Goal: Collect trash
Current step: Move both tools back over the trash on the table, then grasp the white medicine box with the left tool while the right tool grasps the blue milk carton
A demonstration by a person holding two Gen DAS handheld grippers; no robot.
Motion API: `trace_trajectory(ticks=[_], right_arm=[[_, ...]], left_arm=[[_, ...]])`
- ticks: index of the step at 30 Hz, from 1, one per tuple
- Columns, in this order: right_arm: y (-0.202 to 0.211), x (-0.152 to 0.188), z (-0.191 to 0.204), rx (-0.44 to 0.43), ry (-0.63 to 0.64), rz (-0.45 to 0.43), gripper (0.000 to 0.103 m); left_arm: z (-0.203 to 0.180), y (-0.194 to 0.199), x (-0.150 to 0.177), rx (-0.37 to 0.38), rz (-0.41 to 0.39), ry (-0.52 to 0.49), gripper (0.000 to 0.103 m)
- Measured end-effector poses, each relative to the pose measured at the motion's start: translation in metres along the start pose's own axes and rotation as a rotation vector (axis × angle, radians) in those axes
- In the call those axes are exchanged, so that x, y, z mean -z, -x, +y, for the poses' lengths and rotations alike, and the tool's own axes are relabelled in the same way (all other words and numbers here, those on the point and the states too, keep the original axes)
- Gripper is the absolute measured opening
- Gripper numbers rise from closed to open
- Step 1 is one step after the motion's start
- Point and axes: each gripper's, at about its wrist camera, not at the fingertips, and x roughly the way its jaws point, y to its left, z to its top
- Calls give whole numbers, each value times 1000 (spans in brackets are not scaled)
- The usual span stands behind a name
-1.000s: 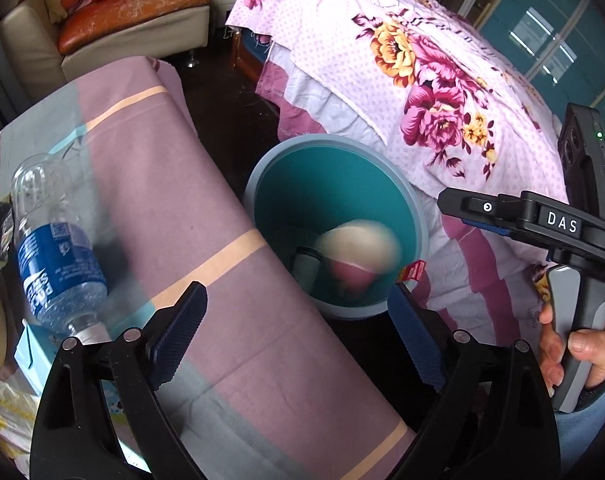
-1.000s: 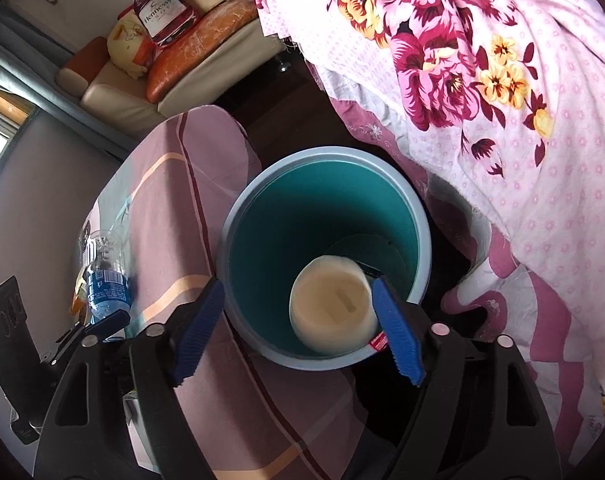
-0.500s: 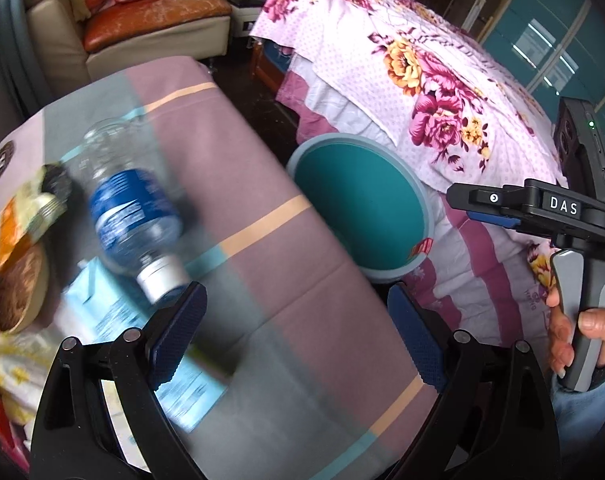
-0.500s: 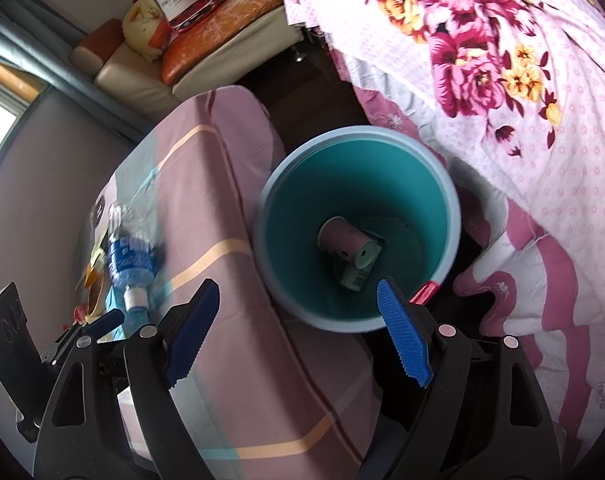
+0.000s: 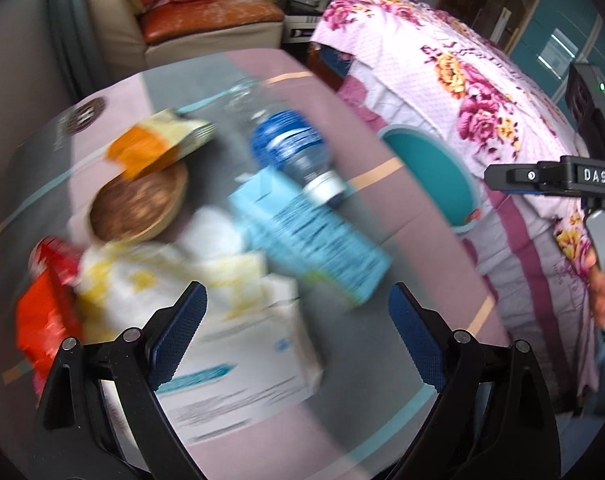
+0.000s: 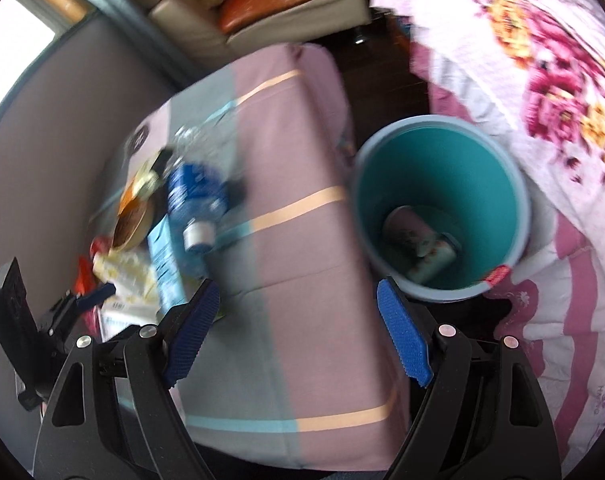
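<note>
Broadly, a desk (image 6: 298, 152) draped in a pink and grey striped cloth is seen beneath and ahead of both tools, with a bed under a floral pink quilt (image 5: 454, 80) lying off to their right. Between the two, a round teal plastic bin (image 6: 438, 168) is placed on the floor, ahead and to the right of the right tool (image 6: 298, 332); a pink-patterned cup (image 6: 406, 232) and a pale green can (image 6: 432, 262) are seen lying at its bottom.

Straight ahead of the left tool (image 5: 296, 330), a blurred heap of trash is spread on the desk: a white printed carton (image 5: 238, 384) nearest its fingers, a light blue carton (image 5: 314, 236) beyond it, then a clear plastic bottle with a blue label (image 5: 292, 152) lying on its side with its white cap turned toward the tool. To the left of these, a red wrapper (image 5: 46, 308), a crumpled white and yellow bag (image 5: 142, 276), a round brown bowl (image 5: 138, 204) and an orange and cream packet (image 5: 158, 146) are found.

Both tools are released, their blue-padded fingers spread wide with nothing held.
</note>
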Motion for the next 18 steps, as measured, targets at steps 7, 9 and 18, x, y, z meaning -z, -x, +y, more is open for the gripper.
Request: trace_trajectory(ticks=[7,9,18], right_arm=[[-38,4,65,-21,143,118,77],[-51,4,85,-12,192,142,77],[-101,-5,134,26,294,214,66]], left_arm=[[47,10,37,-35,22,17,92],[57,12,45,-34,21,32,92],[73,11,64,39,20,77,91]])
